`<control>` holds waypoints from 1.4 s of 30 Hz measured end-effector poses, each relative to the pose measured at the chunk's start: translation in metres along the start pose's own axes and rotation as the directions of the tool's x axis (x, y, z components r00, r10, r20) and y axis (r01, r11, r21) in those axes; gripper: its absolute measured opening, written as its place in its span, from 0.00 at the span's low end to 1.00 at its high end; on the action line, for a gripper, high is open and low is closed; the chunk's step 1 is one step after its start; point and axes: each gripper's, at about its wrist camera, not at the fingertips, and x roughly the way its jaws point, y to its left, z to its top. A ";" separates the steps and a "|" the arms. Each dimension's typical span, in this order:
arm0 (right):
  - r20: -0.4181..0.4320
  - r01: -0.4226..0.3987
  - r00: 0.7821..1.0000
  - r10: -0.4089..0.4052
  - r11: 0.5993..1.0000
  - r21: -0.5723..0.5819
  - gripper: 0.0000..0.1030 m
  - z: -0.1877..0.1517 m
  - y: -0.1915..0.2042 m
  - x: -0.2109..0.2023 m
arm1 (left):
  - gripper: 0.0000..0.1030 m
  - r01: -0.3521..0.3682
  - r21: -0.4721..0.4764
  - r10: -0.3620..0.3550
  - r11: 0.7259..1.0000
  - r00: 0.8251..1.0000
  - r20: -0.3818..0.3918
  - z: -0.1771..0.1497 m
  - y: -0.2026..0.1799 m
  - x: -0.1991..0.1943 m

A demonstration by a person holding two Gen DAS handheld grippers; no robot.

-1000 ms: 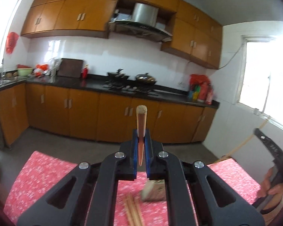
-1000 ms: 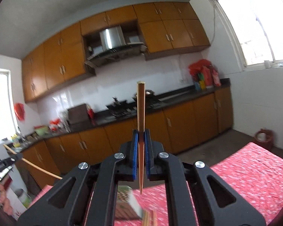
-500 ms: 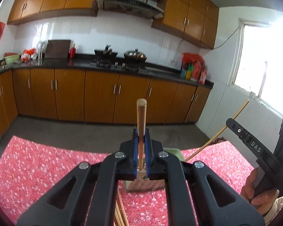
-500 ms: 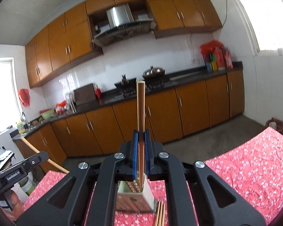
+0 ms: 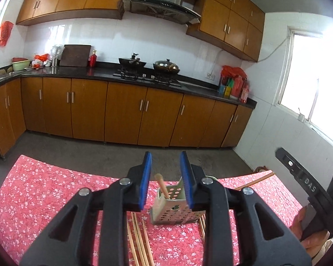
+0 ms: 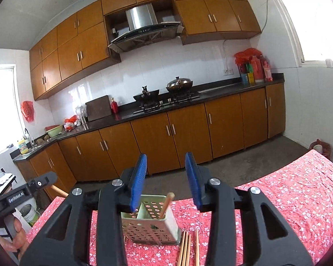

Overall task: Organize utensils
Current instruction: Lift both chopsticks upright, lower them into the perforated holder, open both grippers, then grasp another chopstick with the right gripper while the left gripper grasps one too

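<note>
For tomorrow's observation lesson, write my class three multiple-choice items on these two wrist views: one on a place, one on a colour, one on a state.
1. Where does the perforated metal holder stand?
A. on the red floral tablecloth
B. on the black counter
C. on the floor

2. What colour are the pads of the left hand-held gripper?
A. green
B. blue
C. white

3. How are the jaws of the right hand-held gripper?
A. shut on a chopstick
B. shut on nothing
C. open, holding nothing

Answers:
1 A, the cloth lies under the holder's base.
2 B, both pads show blue.
3 C, a wide gap separates the pads, and a chopstick stands in the holder.
</note>
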 end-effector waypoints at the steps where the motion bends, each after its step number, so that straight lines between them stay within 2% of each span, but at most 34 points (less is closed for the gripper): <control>1: 0.002 0.012 1.000 -0.012 1.000 -0.004 0.37 -0.001 -0.002 -0.003 | 0.32 -0.003 -0.010 0.003 1.000 1.000 0.010 -0.001 0.003 -0.007; 5: -0.032 0.090 0.995 -0.090 0.996 -0.022 0.38 -0.019 -0.020 -0.020 | 0.35 -0.042 -0.026 0.042 0.999 0.999 0.023 -0.013 0.018 -0.032; 8: -0.144 0.136 0.980 -0.139 0.990 -0.029 0.38 -0.051 -0.039 -0.016 | 0.36 -0.104 -0.026 0.104 0.994 0.995 -0.004 -0.037 0.034 -0.044; 11: -0.302 0.142 0.942 -0.144 0.990 -0.029 0.36 -0.096 -0.053 -0.003 | 0.36 -0.162 -0.027 0.159 0.986 0.985 -0.072 -0.069 0.053 -0.042; 13: -0.410 0.091 0.909 -0.079 0.996 0.009 0.30 -0.130 -0.059 0.002 | 0.36 -0.185 -0.025 0.180 0.982 0.974 -0.136 -0.094 0.062 -0.034; 15: -0.473 0.057 0.880 -0.047 0.998 0.007 0.25 -0.153 -0.055 0.005 | 0.36 -0.207 -0.027 0.198 0.978 0.960 -0.196 -0.117 0.072 -0.029; 19: -0.542 0.021 0.839 -0.046 0.998 -0.052 0.25 -0.184 -0.038 0.012 | 0.36 -0.196 -0.066 0.168 0.978 0.940 -0.297 -0.157 0.082 -0.018; 22: -0.577 0.024 0.814 -0.065 0.997 -0.078 0.25 -0.195 -0.034 0.019 | 0.35 -0.176 -0.071 0.142 0.982 0.930 -0.340 -0.176 0.079 -0.014; 24: -0.595 0.037 0.799 -0.088 0.995 -0.097 0.19 -0.204 -0.034 0.023 | 0.35 -0.158 -0.072 0.123 0.985 0.925 -0.360 -0.182 0.078 -0.010; 25: -0.584 0.040 0.807 -0.094 0.994 -0.105 0.16 -0.205 -0.035 0.022 | 0.35 -0.153 -0.071 0.117 0.986 0.923 -0.367 -0.186 0.076 -0.008; 26: -0.583 0.048 0.805 -0.108 0.992 -0.118 0.09 -0.204 -0.038 0.023 | 0.35 -0.143 -0.070 0.107 0.987 0.920 -0.377 -0.189 0.073 -0.006; 27: -0.579 0.059 0.806 -0.123 0.990 -0.129 0.08 -0.204 -0.039 0.024 | 0.35 -0.135 -0.070 0.098 0.988 0.918 -0.385 -0.192 0.070 -0.005; 32: -0.563 0.168 0.802 -0.198 0.980 -0.106 0.08 -0.200 -0.057 0.028 | 0.29 -0.092 -0.066 0.056 0.994 0.905 -0.421 -0.197 0.056 0.007; 37: -0.559 0.173 0.801 -0.214 0.977 -0.126 0.08 -0.198 -0.061 0.026 | 0.21 -0.065 -0.032 0.044 0.997 0.888 -0.458 -0.206 0.043 0.017; 41: -0.556 0.170 0.803 -0.216 0.976 -0.135 0.08 -0.198 -0.060 0.026 | 0.16 -0.074 -0.013 0.058 0.997 0.870 -0.490 -0.216 0.037 0.024; 42: -0.556 0.169 0.803 -0.215 0.977 -0.134 0.08 -0.198 -0.060 0.027 | 0.15 -0.076 -0.012 0.060 0.997 0.869 -0.490 -0.217 0.037 0.025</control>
